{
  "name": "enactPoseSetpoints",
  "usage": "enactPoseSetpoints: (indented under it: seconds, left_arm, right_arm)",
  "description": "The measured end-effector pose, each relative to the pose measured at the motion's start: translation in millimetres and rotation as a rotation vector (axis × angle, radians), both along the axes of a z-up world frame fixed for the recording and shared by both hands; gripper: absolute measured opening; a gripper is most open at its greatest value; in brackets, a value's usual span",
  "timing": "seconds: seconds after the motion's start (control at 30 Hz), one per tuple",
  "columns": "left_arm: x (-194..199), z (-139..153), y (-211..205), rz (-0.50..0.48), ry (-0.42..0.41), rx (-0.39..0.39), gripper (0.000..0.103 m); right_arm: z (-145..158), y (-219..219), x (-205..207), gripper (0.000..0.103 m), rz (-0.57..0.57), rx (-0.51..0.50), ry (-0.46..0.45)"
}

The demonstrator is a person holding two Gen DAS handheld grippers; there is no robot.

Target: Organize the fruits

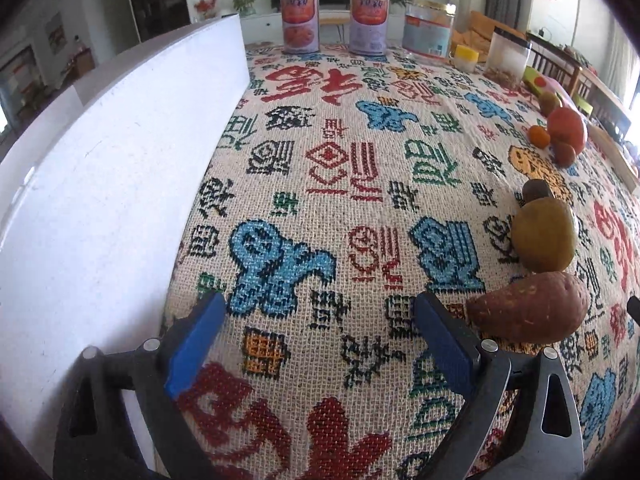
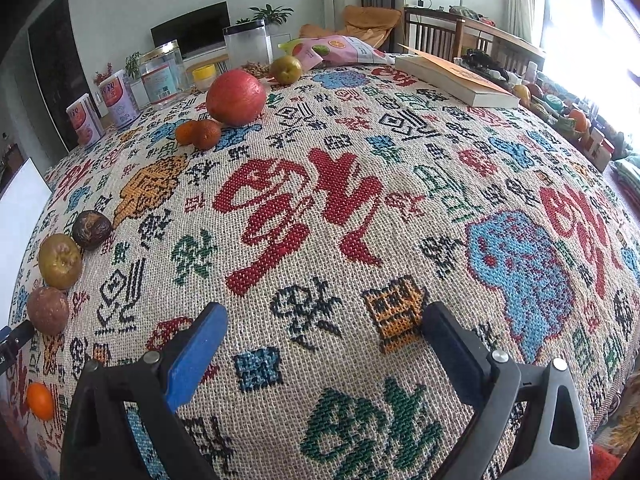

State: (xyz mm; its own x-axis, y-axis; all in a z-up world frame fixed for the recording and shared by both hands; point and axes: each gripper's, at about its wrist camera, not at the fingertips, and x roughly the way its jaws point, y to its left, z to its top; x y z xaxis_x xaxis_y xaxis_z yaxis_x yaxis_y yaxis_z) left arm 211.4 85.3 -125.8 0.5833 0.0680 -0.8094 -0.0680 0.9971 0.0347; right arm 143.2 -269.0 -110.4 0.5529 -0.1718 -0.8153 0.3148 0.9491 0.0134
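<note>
- Both of your grippers are released and hold nothing: the left gripper [image 1: 316, 344] hangs with its jaws spread wide over bare cloth, and the right gripper [image 2: 324, 344] is just as wide and empty over the counter [image 2: 360, 220].
- The fruit is scattered, not gathered. Nearest your left gripper is the sweet potato [image 1: 528, 306], just beside its right finger; behind it sit a greenish pear [image 1: 545, 236] and a dark round fruit [image 1: 536, 191], close together in a loose line.
- Close on the sweet potato from this angle and you may catch only its narrow tapered end, so it could pivot out of the pads and roll.
- Sweep sideways toward it and the outer finger may shove it into the pear; round fruit on this woven cloth could roll toward the counter's edge.
- The white board [image 1: 100, 200] stands close on the left gripper's other side. A wide swing could knock it.
- Farther back, the big red fruit [image 2: 236, 98] has two small orange fruits [image 2: 198, 133] touching or nearly touching it; lifting one may set the others rolling.
- A small orange fruit [image 2: 40, 400] lies low at the right view's left edge, easy to overlook or bump with your left gripper.
- I cannot tell where the fruits are meant to go; no bowl or basket is plainly shown.
</note>
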Motion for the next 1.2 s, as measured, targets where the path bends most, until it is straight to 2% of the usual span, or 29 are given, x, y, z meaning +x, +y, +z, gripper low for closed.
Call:
enactPoseSetpoints:
  seconds: [0.23, 1.2]
  left_arm:
    - [48, -3, 5, -0.040, -0.005, -0.029, 0.103]
    - [47, -3, 4, -0.041, -0.007, -0.030, 0.103]
  right_arm:
    - [-1, 0, 0, 0.100, 0.004, 0.003, 0.004]
    - [-3, 2, 2, 0.102, -0.004, -0.021, 0.023]
